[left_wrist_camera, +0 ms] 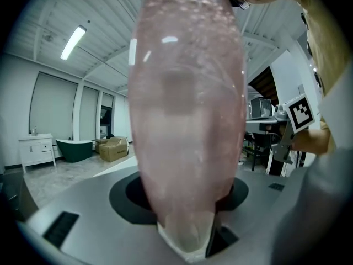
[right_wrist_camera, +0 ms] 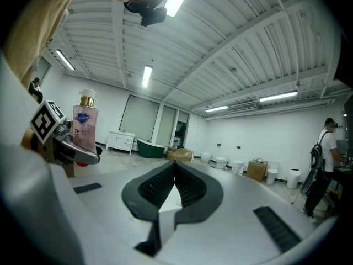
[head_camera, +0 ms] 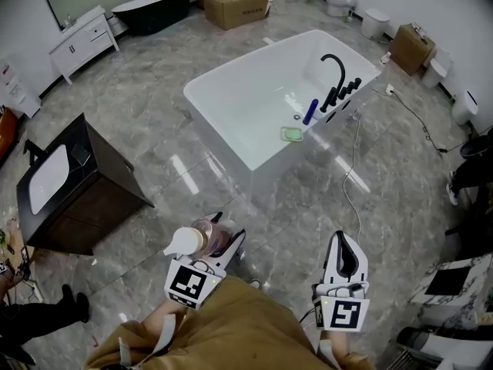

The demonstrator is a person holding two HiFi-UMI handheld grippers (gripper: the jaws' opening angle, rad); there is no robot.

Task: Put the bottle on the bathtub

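Bottle (left_wrist_camera: 187, 120) fills my left gripper view: soft from closeness, top cut off by the upper edge, no label legible. It covers most of the jaws there. In the head view the left gripper (head_camera: 218, 236) has its tips under the bottle's pump head, so I can't see the contact points. The bottle's label print in the right gripper view is too small to read. In the bathtub (head_camera: 246, 102), a blue stick-like item (head_camera: 310, 112) and a green flat item (head_camera: 292, 134) are too small to name. The person (right_wrist_camera: 325, 153) at the right gripper view's dark rim is small and dim.
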